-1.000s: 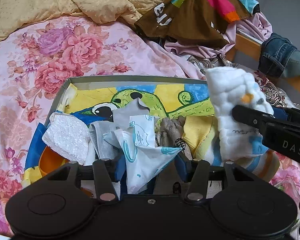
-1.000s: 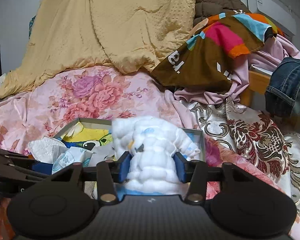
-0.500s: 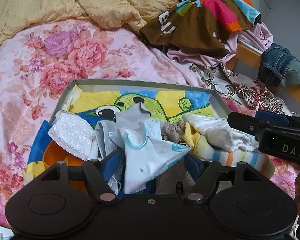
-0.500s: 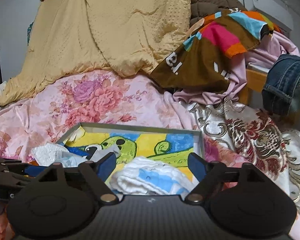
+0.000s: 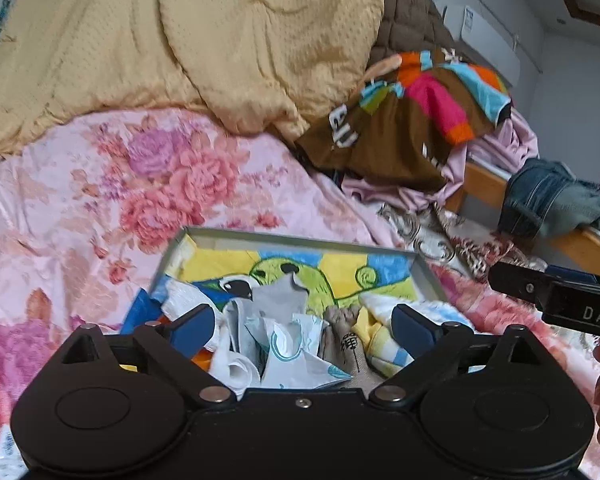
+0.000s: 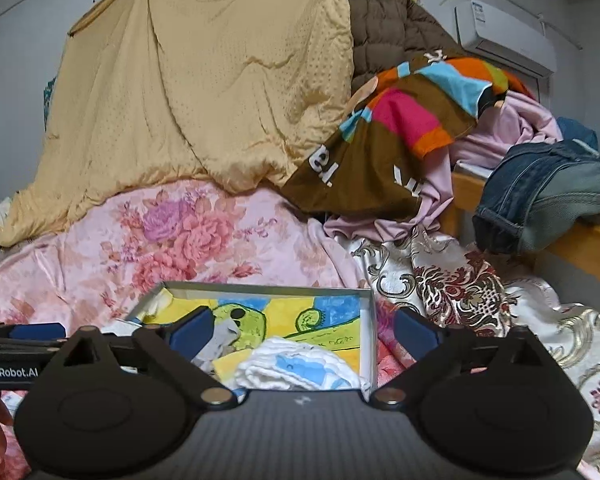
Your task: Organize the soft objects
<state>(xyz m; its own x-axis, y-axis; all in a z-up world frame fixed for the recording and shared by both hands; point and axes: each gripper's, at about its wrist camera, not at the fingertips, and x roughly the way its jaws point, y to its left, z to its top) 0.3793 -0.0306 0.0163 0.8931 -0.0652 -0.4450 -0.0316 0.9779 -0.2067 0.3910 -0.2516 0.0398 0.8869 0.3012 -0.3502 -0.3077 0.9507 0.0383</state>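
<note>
A shallow grey box [image 5: 300, 237] [image 6: 268, 289] with a yellow, green and blue cartoon lining lies on the flowered bedspread. Small soft items fill its near half: a white and blue printed cloth [image 5: 296, 354], a grey cloth [image 5: 278, 300], a brown sock [image 5: 340, 332] and a white quilted cloth with blue patches [image 6: 300, 366]. My left gripper [image 5: 303, 330] hovers over the printed cloth, its jaws opening wide, touching nothing. My right gripper [image 6: 305, 334] hangs above the white quilted cloth, jaws opening, nothing between the pads.
A yellow quilt [image 6: 204, 88] is heaped at the back. A brown multicoloured shirt [image 6: 400, 136], pink clothes [image 6: 500, 136] and jeans [image 6: 540, 196] pile up on the right over a wooden bed rail [image 6: 580, 248]. A patterned cream bedspread [image 6: 480, 296] lies right of the box.
Both grippers let go and opened wide. The white quilted cloth dropped from the right gripper into the box; the printed cloth fell from the left gripper. Both cameras rose and pulled back.
</note>
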